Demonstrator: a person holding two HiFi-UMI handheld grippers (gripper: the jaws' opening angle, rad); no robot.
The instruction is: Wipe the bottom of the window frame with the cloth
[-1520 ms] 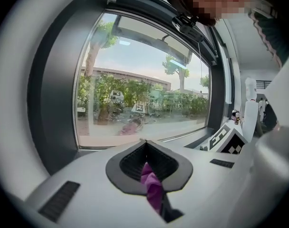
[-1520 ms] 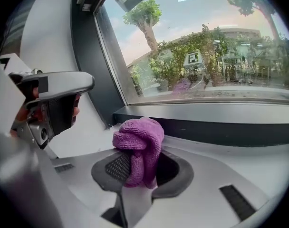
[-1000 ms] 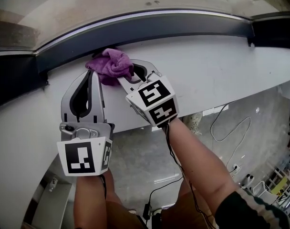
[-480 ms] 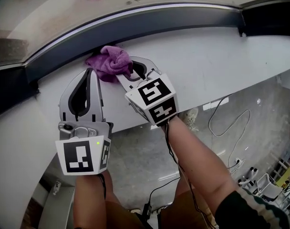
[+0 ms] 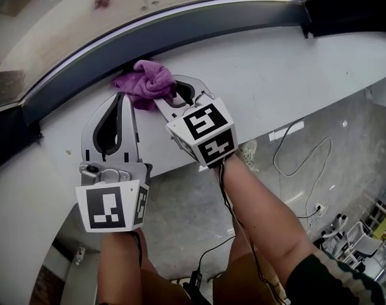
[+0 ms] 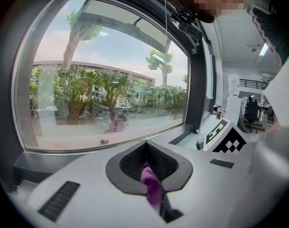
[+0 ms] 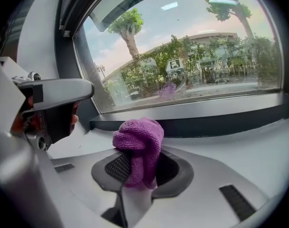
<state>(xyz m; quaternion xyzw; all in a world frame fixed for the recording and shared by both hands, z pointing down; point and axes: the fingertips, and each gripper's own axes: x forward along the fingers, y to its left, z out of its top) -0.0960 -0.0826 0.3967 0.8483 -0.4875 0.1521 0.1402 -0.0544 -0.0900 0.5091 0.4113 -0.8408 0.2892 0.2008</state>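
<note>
Since a second ago the dark window frame (image 5: 199,32) has drifted left in your head view. The fuzzy purple cloth (image 5: 147,81) stays bunched against its bottom edge. Your right gripper (image 5: 168,99), at the cloth's 5 o'clock, has its jaws clamped on the wad. Your left gripper (image 5: 122,96), at 7 o'clock, has its jaws pinched together on a thin fold.

A white sill (image 5: 294,88) curves across the upper frame. At upper left, a bunched purple cloth (image 5: 146,81) rests on it against the dark window frame (image 5: 199,30).
</note>
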